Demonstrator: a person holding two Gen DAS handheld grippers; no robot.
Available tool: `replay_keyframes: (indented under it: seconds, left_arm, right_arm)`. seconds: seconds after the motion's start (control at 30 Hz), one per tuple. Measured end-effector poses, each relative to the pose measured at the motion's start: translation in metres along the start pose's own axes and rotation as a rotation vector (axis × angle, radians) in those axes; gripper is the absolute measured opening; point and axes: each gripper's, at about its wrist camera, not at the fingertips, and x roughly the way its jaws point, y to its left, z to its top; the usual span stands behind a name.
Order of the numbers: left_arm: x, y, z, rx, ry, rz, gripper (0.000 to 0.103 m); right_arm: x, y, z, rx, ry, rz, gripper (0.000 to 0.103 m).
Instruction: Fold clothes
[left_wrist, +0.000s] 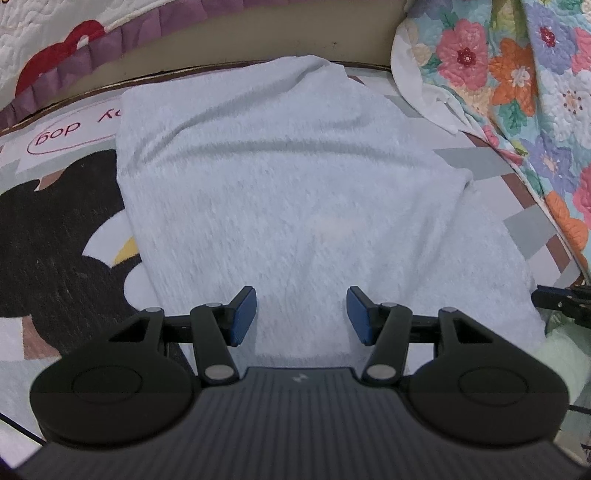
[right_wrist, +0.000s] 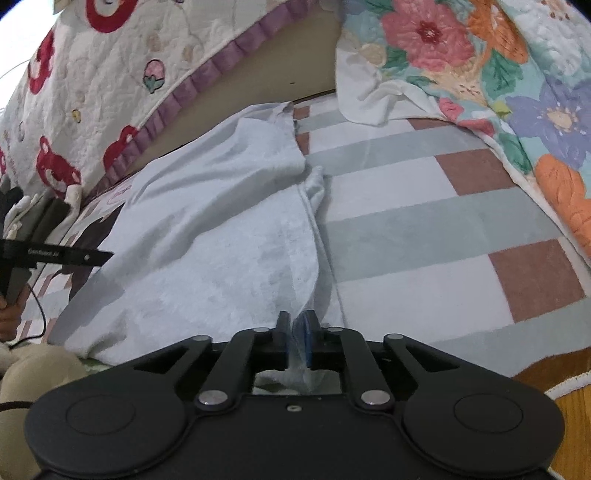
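— Lying flat on the patterned blanket (right_wrist: 424, 206), the pale grey garment (left_wrist: 295, 192); long axis running away from both hand-held grippers, toward the bed edge.

— Gripped anywhere?

— Pinched at the near right corner by the right hand-held gripper (right_wrist: 297, 334), fingers closed on the cloth. Left hand-held gripper (left_wrist: 301, 319) hanging wide apart over the near hem, holding nothing.

— Nearer which one?

— Near hem directly under the left one; right edge already with the right one. Folded or not, hard to say. No containers seen.
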Motion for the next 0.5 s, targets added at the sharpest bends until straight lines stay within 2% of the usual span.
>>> replay_keyframes:
  seconds: [0.03, 0.07, 0.23, 0.27, 0.3, 0.33, 0.37, 0.43, 0.5]
  left_arm:
    - [0.0, 0.0, 0.0, 0.001, 0.002, -0.001, 0.053]
    - [0.001, -0.001, 0.0, 0.002, 0.004, -0.001, 0.053]
    - [0.005, 0.001, -0.001, -0.008, 0.018, 0.002, 0.053]
    - [0.006, 0.001, -0.001, -0.01, 0.021, 0.003, 0.053]
    - [0.006, 0.002, -0.001, -0.012, 0.024, 0.004, 0.053]
    - [0.007, 0.002, 0.0, -0.008, 0.031, 0.003, 0.053]
    - [0.008, 0.001, 0.001, 0.006, 0.044, -0.002, 0.053]
    - [0.007, 0.0, 0.003, 0.091, 0.11, -0.037, 0.053]
    - [0.001, 0.002, 0.004, 0.177, 0.183, -0.068, 0.053]
  right_arm:
    - [0.001, -0.002, 0.0, 0.009, -0.001, -0.001, 0.023]
    - [0.002, -0.003, 0.0, 0.017, -0.001, -0.003, 0.025]
    - [0.009, -0.007, 0.004, 0.026, -0.003, 0.007, 0.026]
    - [0.01, -0.009, 0.005, 0.031, -0.007, 0.024, 0.024]
    - [0.012, -0.011, 0.006, 0.046, -0.008, 0.049, 0.017]
    - [0.013, -0.014, 0.007, 0.061, -0.01, 0.074, 0.003]
    - [0.01, -0.015, 0.009, 0.073, -0.008, 0.094, 0.003]
    - [-0.013, 0.002, 0.022, 0.026, 0.008, 0.044, 0.003]
    - [-0.057, 0.022, 0.04, -0.037, -0.034, 0.058, 0.003]
